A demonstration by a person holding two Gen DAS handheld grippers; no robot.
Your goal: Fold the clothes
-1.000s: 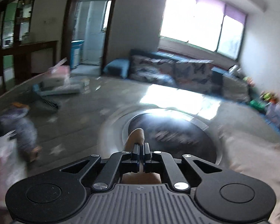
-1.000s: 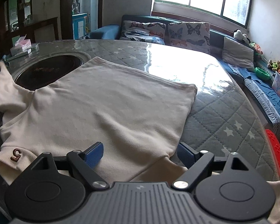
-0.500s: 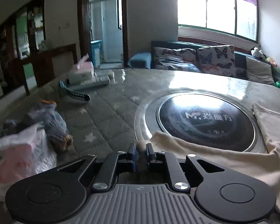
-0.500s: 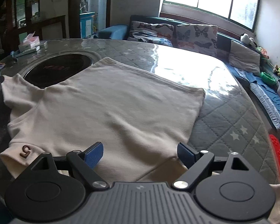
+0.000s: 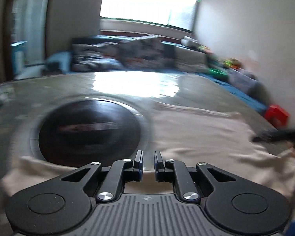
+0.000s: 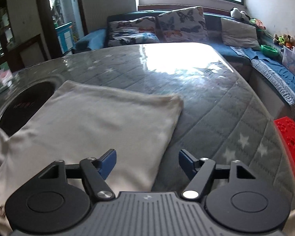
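Note:
A cream shirt [image 6: 100, 122] lies flat on the grey quilted table [image 6: 216, 108], with one sleeve [image 5: 29, 169] stretched across the front of the round black hob [image 5: 88, 131]. My left gripper [image 5: 148, 163] hovers over that sleeve, its jaws a narrow gap apart, and I see no cloth pinched between them. This view is blurred. My right gripper [image 6: 147, 163] is over the shirt's near right edge. Its jaws are wide and closing. The left pad is above the cloth, the right pad above bare table, and neither presses on anything.
The hob [image 6: 27, 106] is set into the table left of the shirt. A red stool [image 6: 291, 143] stands off the table's right edge. A sofa with butterfly cushions [image 6: 167, 27] runs along the far wall. A dark blurred shape [image 5: 275, 135] reaches in over the shirt's right side.
The left gripper let the sleeve end out of its pads and swung right over the sleeve. The right gripper moved right to the shirt's edge and its jaws narrowed.

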